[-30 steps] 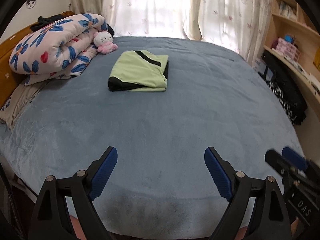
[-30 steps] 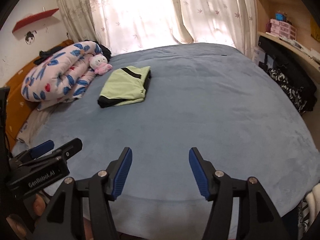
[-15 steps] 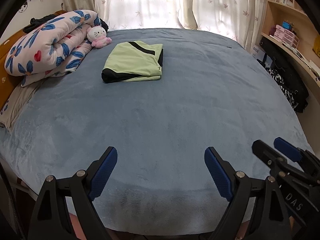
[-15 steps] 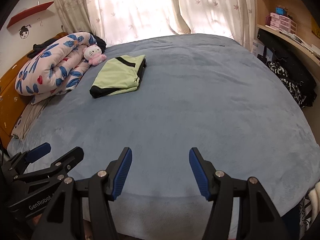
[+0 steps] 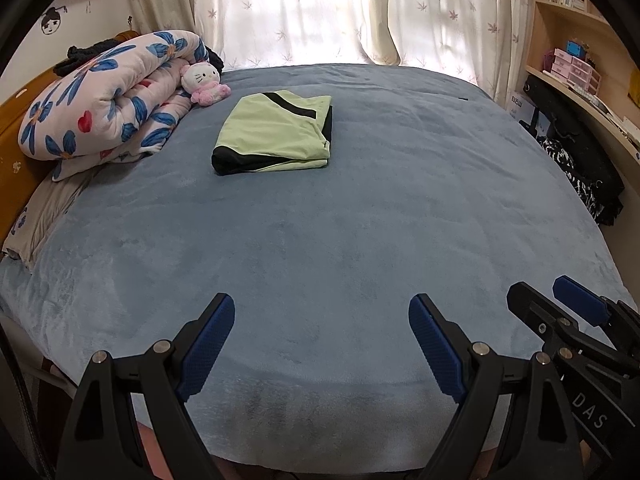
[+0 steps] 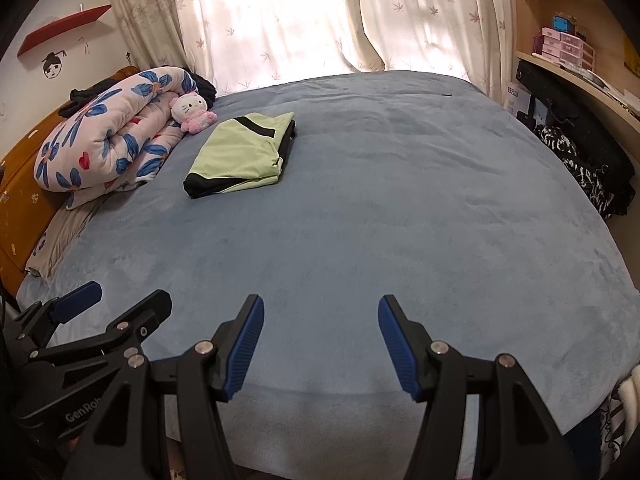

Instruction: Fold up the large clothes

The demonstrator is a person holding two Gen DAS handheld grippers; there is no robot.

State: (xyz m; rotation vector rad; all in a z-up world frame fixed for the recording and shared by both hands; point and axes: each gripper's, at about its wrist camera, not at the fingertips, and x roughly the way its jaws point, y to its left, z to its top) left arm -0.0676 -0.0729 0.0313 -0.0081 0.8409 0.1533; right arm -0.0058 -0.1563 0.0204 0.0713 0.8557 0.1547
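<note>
Fingers [image 5: 208, 344] of the left gripper [image 5: 322, 346] stand wide apart with nothing between their blue pads, only the near stretch of the bed's blue-grey blanket [image 5: 340, 240] showing in the gap. In the right wrist view the right gripper [image 6: 320, 344] is likewise spread, its ribbed blue pads [image 6: 244, 348] parted over bare blanket and holding nothing. Each tool shows in the other's view: the right gripper sits low at the right edge of the left camera's picture, and the left gripper lies low at the left edge of the right camera's picture, so the two hang side by side above the near edge of the bed, neither touching the cloth. Farther out, well apart from both grippers, the folded garment [image 5: 276, 134] lies flat on the blanket toward the far left part of the bed; it is pale green with black trim, a black band along its near left corner and a black stripe across its top. Just beyond its far left corner sits a small white and pink plush toy [image 5: 204, 82], leaning against a rolled quilt [image 5: 104, 96] printed with blue flowers and red hearts. The quilt rests against an orange-brown headboard [image 5: 12, 152] at the left. Behind the bed, pale patterned curtains [image 5: 320, 12] glow with daylight. Along the right wall run wooden shelves [image 5: 576, 60] carrying small pink boxes, with dark clothing [image 5: 580, 164] heaped below them beside the bed.
</note>
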